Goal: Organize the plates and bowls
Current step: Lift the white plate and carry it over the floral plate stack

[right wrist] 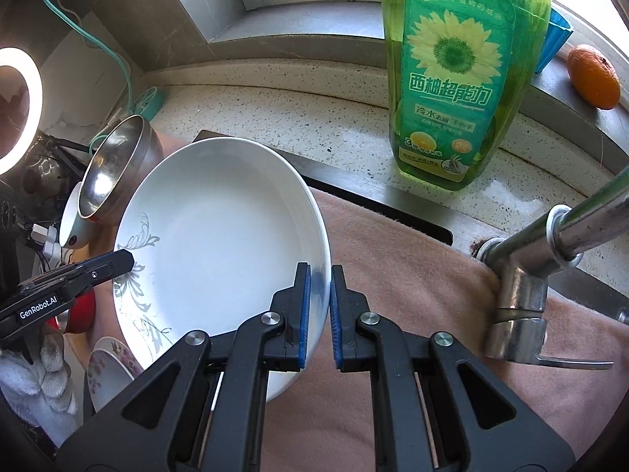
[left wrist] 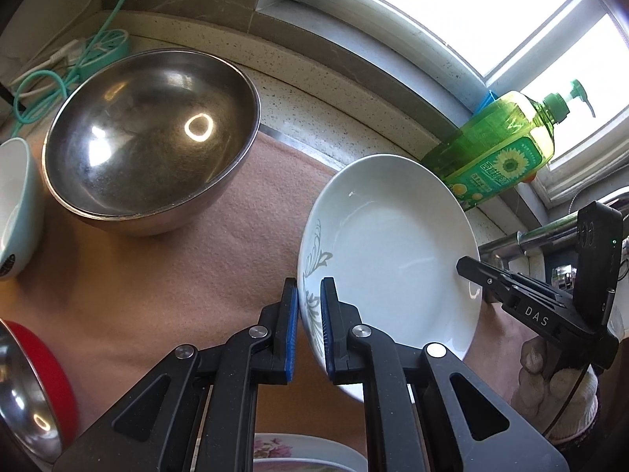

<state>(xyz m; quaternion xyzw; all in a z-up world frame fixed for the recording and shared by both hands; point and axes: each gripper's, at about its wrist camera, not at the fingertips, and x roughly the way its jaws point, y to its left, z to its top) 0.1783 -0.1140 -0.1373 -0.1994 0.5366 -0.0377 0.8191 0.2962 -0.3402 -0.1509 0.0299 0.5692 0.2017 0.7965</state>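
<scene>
A white plate (left wrist: 397, 244) with a grey leaf pattern is held in the air between both grippers, above the pink cloth (left wrist: 188, 275). My left gripper (left wrist: 309, 306) is shut on its patterned rim. My right gripper (right wrist: 320, 299) is shut on the opposite rim of the same plate (right wrist: 220, 228). The right gripper also shows in the left wrist view (left wrist: 468, 271), and the left gripper shows in the right wrist view (right wrist: 125, 261). A large steel bowl (left wrist: 149, 137) stands on the cloth at the left.
A light blue bowl (left wrist: 15, 204) and a red steel-lined bowl (left wrist: 31, 385) sit at the left edge. A floral plate (left wrist: 306, 452) lies below. A green dish soap bottle (right wrist: 460, 74), an orange (right wrist: 593, 76) and a tap (right wrist: 523, 271) stand at the right. Cables lie at the back left.
</scene>
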